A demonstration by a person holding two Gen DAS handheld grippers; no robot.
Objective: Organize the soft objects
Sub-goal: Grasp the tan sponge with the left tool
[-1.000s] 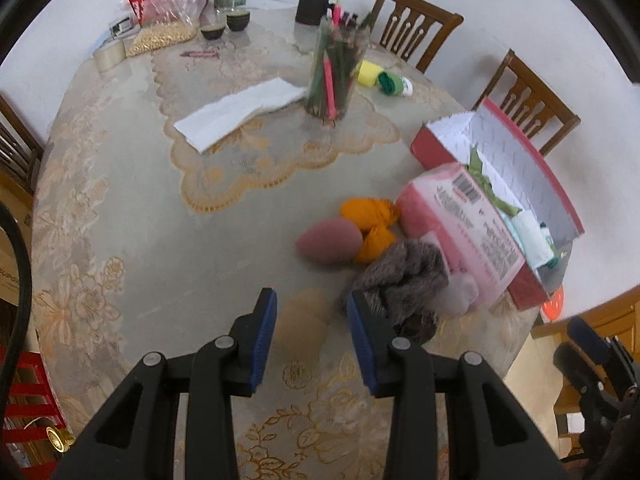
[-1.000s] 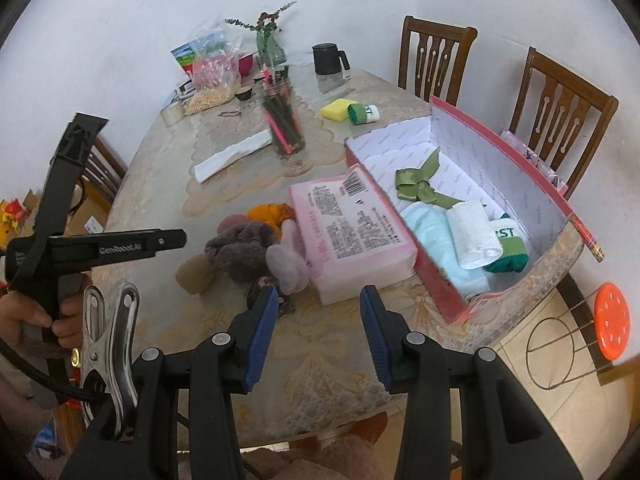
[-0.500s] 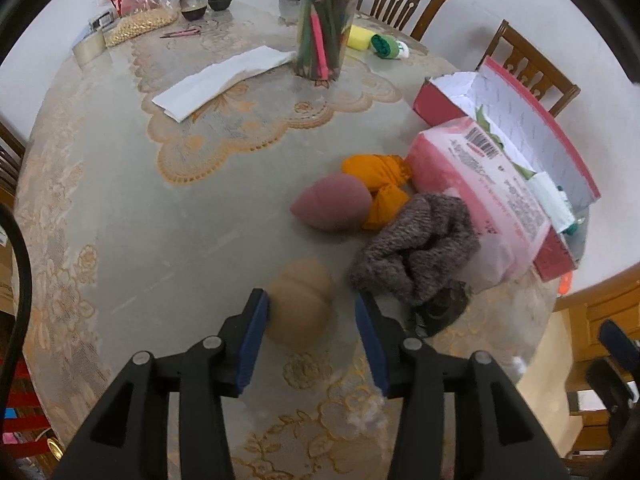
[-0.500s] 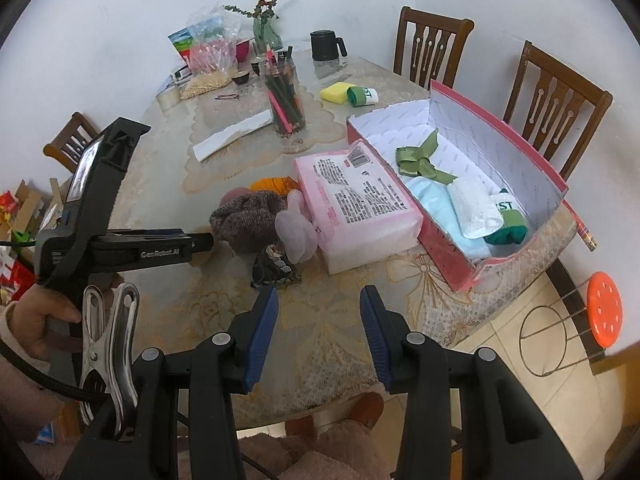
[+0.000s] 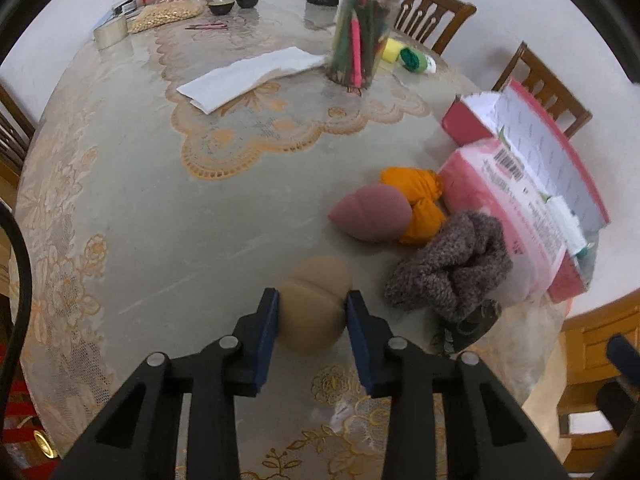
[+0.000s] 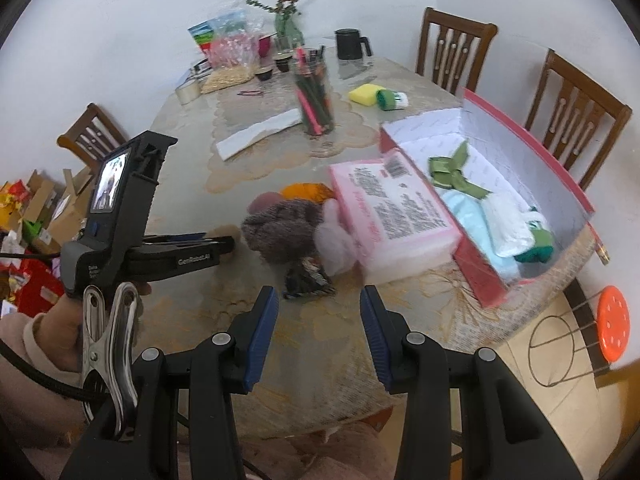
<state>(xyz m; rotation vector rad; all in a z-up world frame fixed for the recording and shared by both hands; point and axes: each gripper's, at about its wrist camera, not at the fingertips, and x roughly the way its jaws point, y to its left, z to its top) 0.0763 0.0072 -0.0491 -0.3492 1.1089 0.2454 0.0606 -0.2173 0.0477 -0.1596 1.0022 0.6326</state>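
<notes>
tan sponge [image 5: 314, 308] sits pinched between the closing left tongs [image 5: 313, 322]; right tongs [image 6: 319, 326] hover spread, empty.

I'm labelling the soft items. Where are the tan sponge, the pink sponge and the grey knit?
tan sponge [image 5: 314, 312], left wrist view, its middle crease.
pink sponge [image 5: 372, 216], left wrist view, its rounded body.
grey knit [image 5: 452, 268], left wrist view, its bunched centre.

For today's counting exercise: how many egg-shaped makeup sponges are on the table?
2. The tan sponge sits between the left gripper fingers; the pink sponge lies beside the orange cloth. Others may hide under the pile.
</notes>
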